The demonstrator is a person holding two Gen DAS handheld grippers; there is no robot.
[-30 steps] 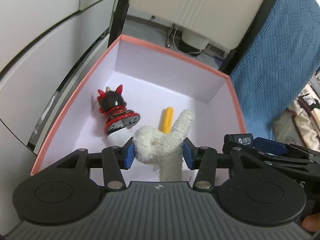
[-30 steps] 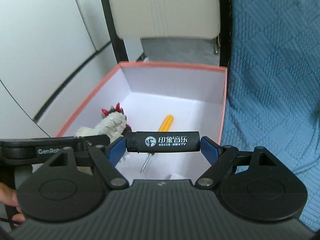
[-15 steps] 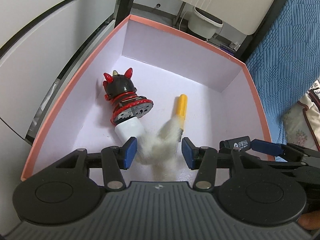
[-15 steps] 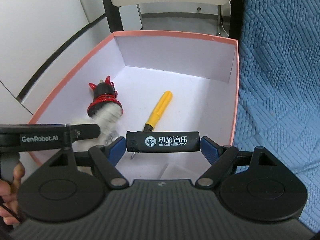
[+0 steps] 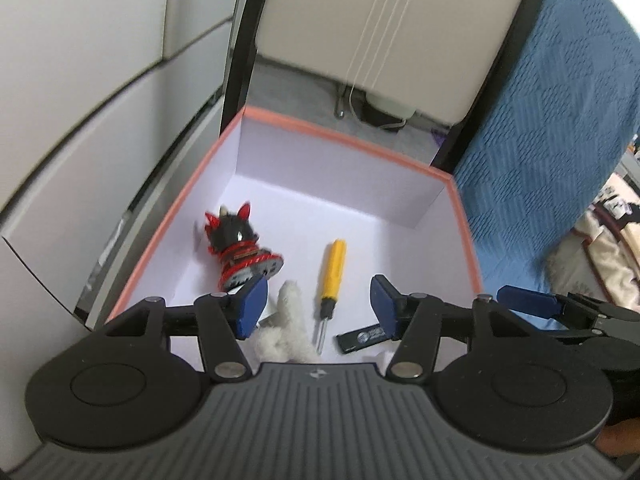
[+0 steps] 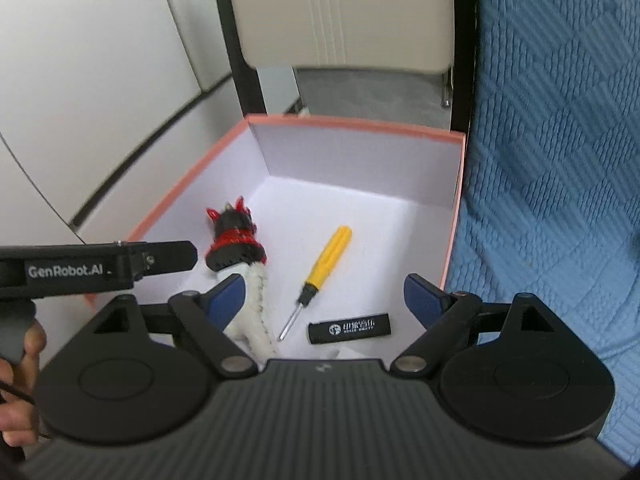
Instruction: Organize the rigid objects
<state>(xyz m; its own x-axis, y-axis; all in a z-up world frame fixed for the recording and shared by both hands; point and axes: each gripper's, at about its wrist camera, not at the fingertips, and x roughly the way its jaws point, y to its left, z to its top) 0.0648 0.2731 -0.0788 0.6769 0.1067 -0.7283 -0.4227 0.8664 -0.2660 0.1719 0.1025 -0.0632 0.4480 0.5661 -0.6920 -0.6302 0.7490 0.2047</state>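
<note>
A pink-rimmed box (image 5: 344, 136) (image 6: 356, 122) with a white inside holds a red and black figurine (image 5: 240, 252) (image 6: 234, 240), a yellow-handled screwdriver (image 5: 332, 276) (image 6: 324, 264), a white fuzzy toy (image 5: 282, 332) (image 6: 256, 312) and a black lighter (image 5: 362, 338) (image 6: 349, 329). My left gripper (image 5: 316, 304) is open and empty above the box's near side. My right gripper (image 6: 324, 300) is open and empty above the lighter.
A blue quilted cover (image 6: 560, 160) lies to the right of the box. A beige chair seat (image 5: 392, 20) and black frame stand behind it. White wall panels (image 5: 80, 80) are on the left. The left gripper's body (image 6: 100, 268) reaches in beside the right one.
My left gripper opened and the white fuzzy toy dropped into the box. My right gripper opened and the black lighter now lies on the box floor. Both grippers have pulled back upward.
</note>
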